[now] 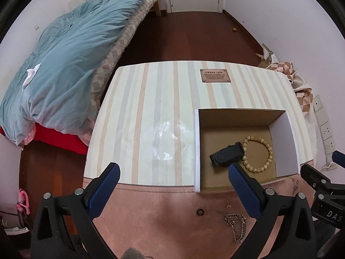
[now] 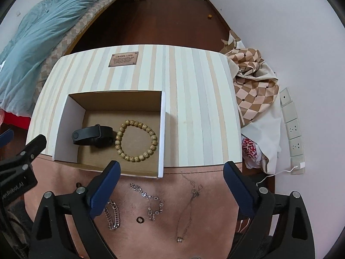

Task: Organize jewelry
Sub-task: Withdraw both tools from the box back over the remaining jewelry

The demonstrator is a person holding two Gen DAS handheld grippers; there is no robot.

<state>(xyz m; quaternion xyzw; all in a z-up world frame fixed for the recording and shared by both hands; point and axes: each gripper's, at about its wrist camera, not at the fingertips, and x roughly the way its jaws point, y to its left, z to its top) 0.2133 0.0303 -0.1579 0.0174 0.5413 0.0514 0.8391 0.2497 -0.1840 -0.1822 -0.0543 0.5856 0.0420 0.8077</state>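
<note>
- While both grippers are hovering wide open and empty, the right gripper (image 2: 171, 185) is sitting nearest the loose jewelry on the pink mat (image 2: 207, 220), low in its frame.
- Just below and between its fingers, the silver link bracelet (image 2: 148, 198) is running diagonally from upper left to lower right; the thin necklace (image 2: 187, 207) is trailing top to bottom toward the right, and the curb chain (image 2: 112, 218) is lying lower left beside the left finger.
- A small dark ring (image 2: 140, 219) is resting between them.
- The left gripper (image 1: 173, 174) is pointing at bare striped tabletop (image 1: 151, 108), farther off.
- Counting: three chains and one ring outside; one bead bracelet (image 2: 137, 140) and one black band (image 2: 92, 137) are already lying, touching, in the open box (image 2: 64, 116).
</note>
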